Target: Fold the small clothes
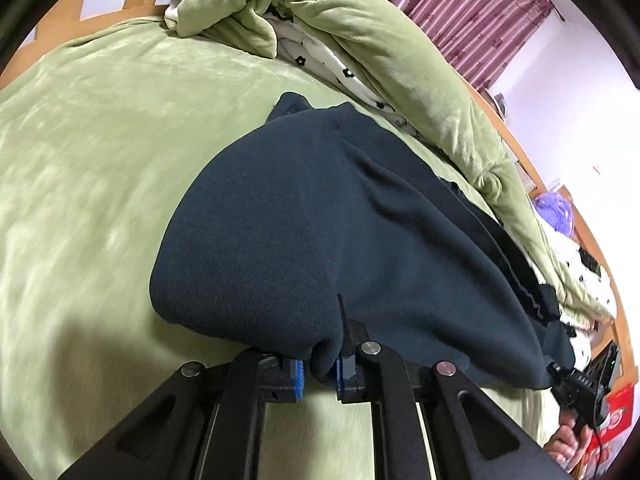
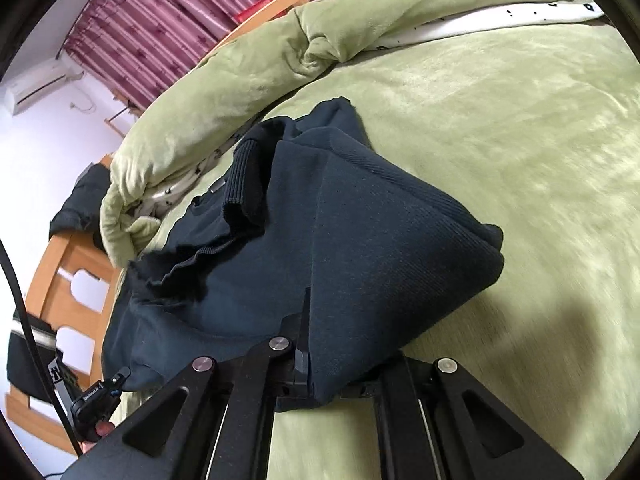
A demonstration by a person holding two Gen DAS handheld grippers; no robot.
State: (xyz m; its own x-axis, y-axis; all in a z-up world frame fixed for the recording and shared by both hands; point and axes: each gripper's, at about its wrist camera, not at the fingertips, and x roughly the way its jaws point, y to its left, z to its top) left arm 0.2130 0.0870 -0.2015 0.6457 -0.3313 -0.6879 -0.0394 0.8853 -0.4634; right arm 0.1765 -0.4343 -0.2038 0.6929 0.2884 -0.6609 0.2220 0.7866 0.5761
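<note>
Left gripper [image 1: 319,372] clamped on a near bunched edge of the dark navy sweater [image 1: 304,232] lying on the green bedspread [image 1: 88,168], right gripper [image 2: 320,376] pinching its other near corner.

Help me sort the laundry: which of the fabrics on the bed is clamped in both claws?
The dark navy garment: the left claw and right claw each pinch its edge. The green quilt and the white flower-print fabric lie untouched behind it.

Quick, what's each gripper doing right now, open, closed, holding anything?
Left gripper: closed on an edge of the dark sweater.
Right gripper: closed on another edge of the same sweater, above the green bedspread.
</note>
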